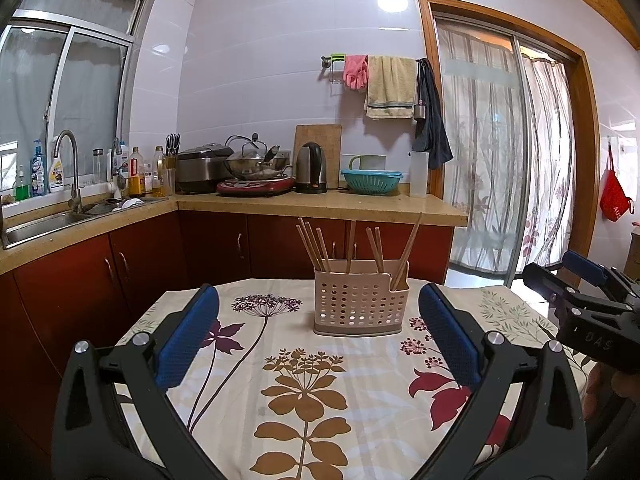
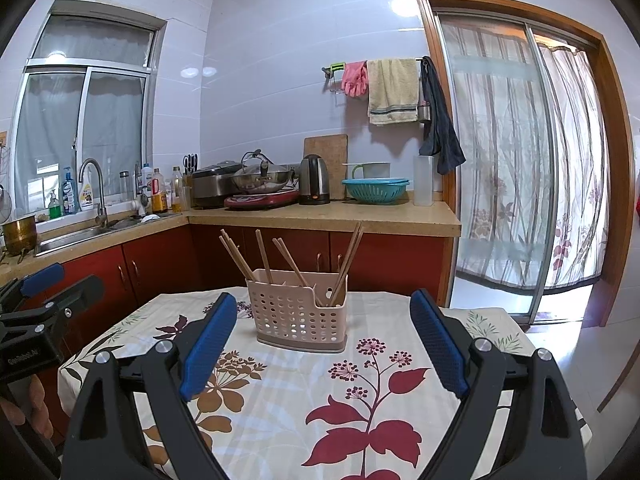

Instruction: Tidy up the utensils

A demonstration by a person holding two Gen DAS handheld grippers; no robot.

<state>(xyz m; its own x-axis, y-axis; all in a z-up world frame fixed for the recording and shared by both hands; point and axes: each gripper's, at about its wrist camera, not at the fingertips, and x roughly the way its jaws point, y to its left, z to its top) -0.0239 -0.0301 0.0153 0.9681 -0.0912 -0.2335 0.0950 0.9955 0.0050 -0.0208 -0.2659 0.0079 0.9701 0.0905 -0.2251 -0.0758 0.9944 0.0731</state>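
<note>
Above the flowered table | left gripper (image 1: 318,312) and right gripper (image 2: 323,320) both wide, empty | basket (image 1: 358,306) ahead holds leaning chopsticks (image 1: 316,248) | pinch one stick low, lift straight, steady the basket.

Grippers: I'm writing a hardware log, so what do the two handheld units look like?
Both the left gripper and the right gripper have black angular frames, silver round bolts and blue textured pads lining the jaws. White lettering marks each body.
</note>
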